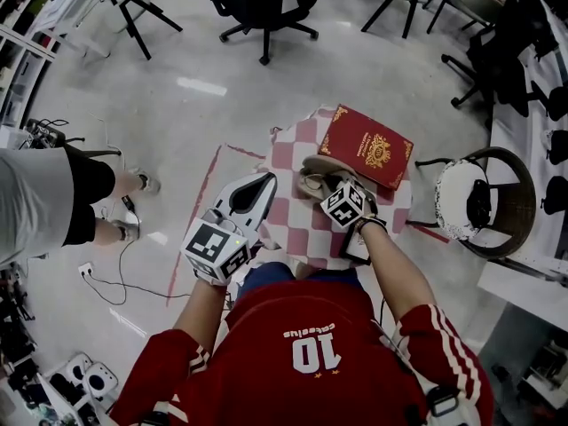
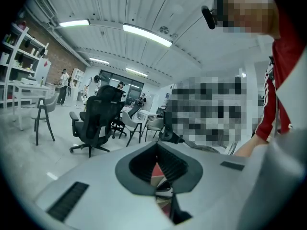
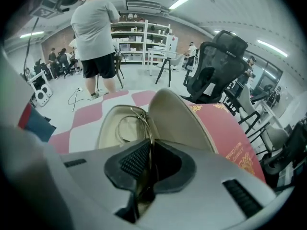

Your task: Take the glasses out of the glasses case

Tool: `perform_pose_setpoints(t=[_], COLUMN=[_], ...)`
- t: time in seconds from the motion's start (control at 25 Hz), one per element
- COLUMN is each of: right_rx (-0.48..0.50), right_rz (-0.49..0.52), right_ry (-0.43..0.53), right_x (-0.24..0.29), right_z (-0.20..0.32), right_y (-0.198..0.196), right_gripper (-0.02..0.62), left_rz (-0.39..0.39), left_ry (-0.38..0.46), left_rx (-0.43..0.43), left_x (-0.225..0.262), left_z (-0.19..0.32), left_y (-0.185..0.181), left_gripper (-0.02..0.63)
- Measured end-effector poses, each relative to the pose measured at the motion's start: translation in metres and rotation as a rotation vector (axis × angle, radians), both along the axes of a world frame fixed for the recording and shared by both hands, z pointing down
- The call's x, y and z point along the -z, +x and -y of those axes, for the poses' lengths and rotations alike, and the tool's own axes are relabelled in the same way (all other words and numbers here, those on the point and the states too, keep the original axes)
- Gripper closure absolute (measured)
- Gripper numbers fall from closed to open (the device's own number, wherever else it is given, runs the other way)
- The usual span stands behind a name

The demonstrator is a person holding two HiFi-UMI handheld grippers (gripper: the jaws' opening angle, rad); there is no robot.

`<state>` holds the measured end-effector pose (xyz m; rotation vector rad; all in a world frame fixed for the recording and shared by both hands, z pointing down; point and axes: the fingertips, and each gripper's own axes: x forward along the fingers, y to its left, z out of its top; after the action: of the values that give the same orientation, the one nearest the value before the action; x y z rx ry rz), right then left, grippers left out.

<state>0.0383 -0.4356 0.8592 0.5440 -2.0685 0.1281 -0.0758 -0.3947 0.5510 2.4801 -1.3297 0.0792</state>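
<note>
A beige glasses case (image 1: 312,181) lies open on the red-and-white checked tablecloth (image 1: 297,149), its lid (image 3: 177,121) standing up. Thin gold-framed glasses (image 3: 135,121) reach from the case's hollow (image 3: 108,131) back between my right gripper's jaws. My right gripper (image 3: 151,143) is shut on the glasses at the near rim of the case; in the head view this gripper (image 1: 327,185) sits right at the case. My left gripper (image 1: 264,181) hovers by the table's left edge, shut and holding nothing, and in its own view the left gripper (image 2: 157,147) points out over the room.
A red book with gold print (image 1: 366,146) lies just behind the case, also seen as the book (image 3: 230,138) on the right. A person in a grey shirt (image 1: 53,193) stands left. A wicker chair (image 1: 466,198) is at right, an office chair (image 1: 262,3) beyond, a cable (image 1: 106,278) on the floor.
</note>
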Motion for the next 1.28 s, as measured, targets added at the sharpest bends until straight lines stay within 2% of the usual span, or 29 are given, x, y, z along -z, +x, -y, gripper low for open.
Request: perform_pose_setpoints(t=[0.24, 0.6, 1.28], right_rx=[0.019, 0.03, -0.065], right_rz=[-0.003, 0.003, 0.068], right_ry=[0.017, 0.095, 0.146], right_x=[0.005, 0.036, 0.107], right_z=[-0.002, 0.0, -0.033], right_y=[0.0, -0.001, 0.012], right_gripper=[0.566, 0.568, 0.568], left_rz=[-0.009, -0.009, 0.019], left_ry=[-0.012, 0.025, 0.094], left_rx=[0.005, -0.016, -0.03], left_x=[0.004, 0.019, 0.057], left_z=[-0.005, -0.013, -0.028], left_y=[-0.001, -0.007, -0.022], left_gripper=[0.598, 0.598, 0.598])
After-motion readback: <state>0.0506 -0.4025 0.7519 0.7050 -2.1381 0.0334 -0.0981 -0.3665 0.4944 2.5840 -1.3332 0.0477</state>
